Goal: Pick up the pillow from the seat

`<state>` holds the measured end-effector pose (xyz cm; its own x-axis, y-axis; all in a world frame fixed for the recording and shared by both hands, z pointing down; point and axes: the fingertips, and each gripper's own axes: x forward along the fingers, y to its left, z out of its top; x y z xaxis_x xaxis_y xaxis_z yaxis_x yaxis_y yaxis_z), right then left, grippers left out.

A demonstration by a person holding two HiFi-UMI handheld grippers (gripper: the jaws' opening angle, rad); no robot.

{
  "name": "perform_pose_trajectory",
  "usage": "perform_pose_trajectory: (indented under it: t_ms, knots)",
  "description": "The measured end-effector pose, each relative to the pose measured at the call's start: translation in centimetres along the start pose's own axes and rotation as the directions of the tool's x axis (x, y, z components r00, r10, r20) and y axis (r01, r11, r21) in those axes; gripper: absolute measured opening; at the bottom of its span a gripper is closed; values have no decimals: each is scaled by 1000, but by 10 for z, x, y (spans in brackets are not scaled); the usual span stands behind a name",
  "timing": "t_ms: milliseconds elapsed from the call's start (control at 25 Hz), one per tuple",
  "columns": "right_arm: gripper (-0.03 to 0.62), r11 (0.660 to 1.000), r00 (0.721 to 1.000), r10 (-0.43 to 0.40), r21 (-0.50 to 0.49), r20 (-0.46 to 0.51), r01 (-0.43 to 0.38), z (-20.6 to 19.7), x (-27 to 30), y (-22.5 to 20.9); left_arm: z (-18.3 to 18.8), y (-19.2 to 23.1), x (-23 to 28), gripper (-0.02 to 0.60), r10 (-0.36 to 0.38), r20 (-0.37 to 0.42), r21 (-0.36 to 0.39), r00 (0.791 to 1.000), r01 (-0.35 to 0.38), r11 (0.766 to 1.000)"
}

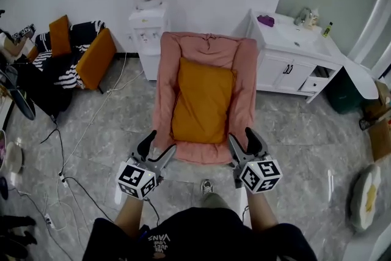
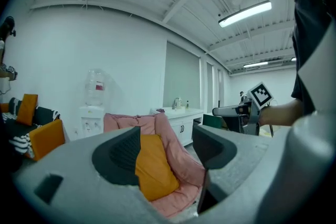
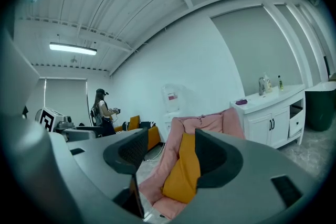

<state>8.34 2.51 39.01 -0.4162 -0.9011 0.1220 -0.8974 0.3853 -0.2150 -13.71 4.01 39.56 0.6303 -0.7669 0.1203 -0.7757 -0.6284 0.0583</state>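
Left gripper (image 1: 157,147) and right gripper (image 1: 245,142) low in the centre of the head view, one at each front corner of the seat (image 1: 245,64).
- Both short of the pillow (image 1: 203,101), touching nothing.
- Jaws of each spread wide, empty. In both gripper views only the far-off pillow shows through the gap.
- Probable reason for the stance: a wide, soft thing, better taken from both sides, one gripper per edge. Open jaws suit a pinch on the fabric.

Pillow at mid-frame in the head view.
- Lying lengthwise down the seat, upper end against the backrest, lower end near the front edge.
- Mustard-orange, rectangular, plump, lightly creased, corners soft.
- No zip or label made out.
- Likely to sag if lifted by one edge alone.

Seat pink and padded, sides curling up along the pillow's long edges. Could crowd the jaws on the way in.

Water dispenser (image 1: 148,40) behind the seat, upper left. White cabinet (image 1: 293,64) to the upper right. Both well apart from the pillow.
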Motion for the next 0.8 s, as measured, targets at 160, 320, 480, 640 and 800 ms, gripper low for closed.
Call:
perform_pose_trajectory:
  t_ms: [160,320,480,640,800]
  knots:
    - [262,1000,1000,26,9,-16,-26,7,30,-30,7,9,41,307,13,-7,3,1000,-13,1000]
    - [261,999,999,41,13,-35,-41,14,59,-62,15,19,88,307,20,-15,3,1000,-20,1000]
    - [259,998,997,63,6,-55,-63,19,80,-89,27,21,133,307,21,-5,20,1000,-21,1000]
    - [259,998,995,61,28,-75,-59,13,98,-106,27,24,163,307,12,-8,30,1000,-11,999]
    - [259,998,994,44,58,-97,-38,1,114,-119,12,40,183,307,-3,-59,15,998,4,1000]
